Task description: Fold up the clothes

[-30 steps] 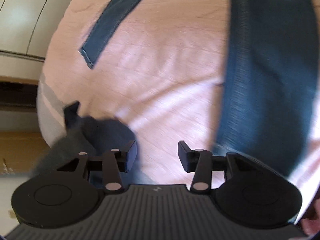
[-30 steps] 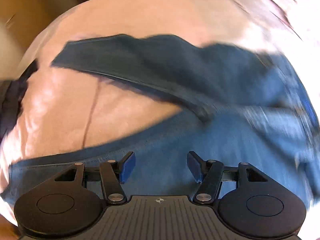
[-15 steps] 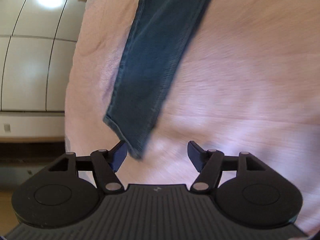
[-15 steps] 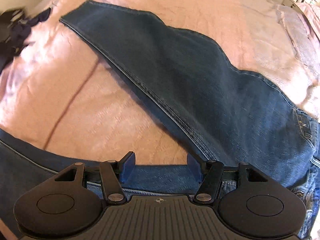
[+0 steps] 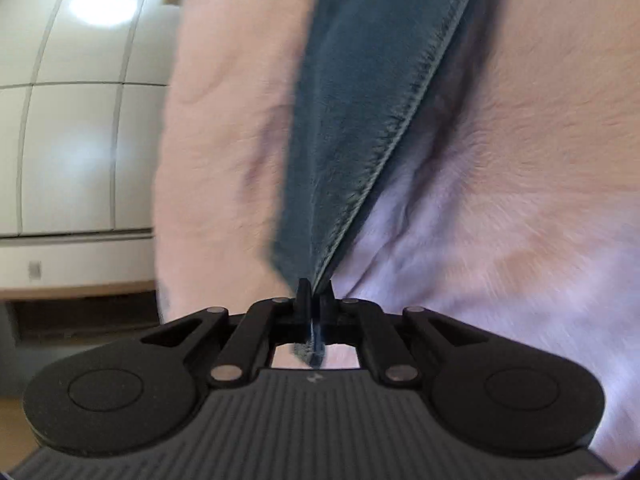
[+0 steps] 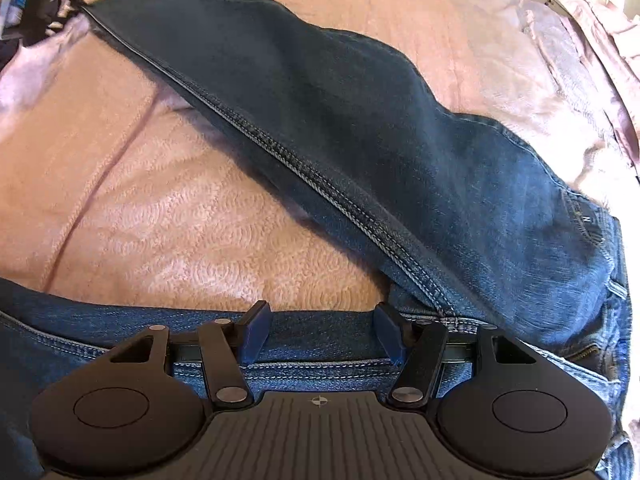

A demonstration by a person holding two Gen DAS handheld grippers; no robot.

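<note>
A pair of dark blue jeans (image 6: 360, 128) lies on a pink bedspread (image 6: 200, 220). In the left wrist view one jeans leg (image 5: 360, 100) runs up from my left gripper (image 5: 315, 292), which is shut on its hem and lifts it off the bed. In the right wrist view my right gripper (image 6: 320, 320) is open and empty, hovering low over the other jeans leg (image 6: 120, 320) near the crotch seam. The left gripper (image 6: 44, 8) shows far off at the top left, at the raised leg's end.
The pink bedspread (image 5: 500, 200) fills most of both views. A white panelled wardrobe (image 5: 72, 120) stands beyond the bed's left edge. Pink bedding (image 6: 592, 40) is bunched at the far right.
My left gripper moved to the hem of the jeans leg and shut on it, lifting it. My right gripper stayed open and settled lower over the other leg.
</note>
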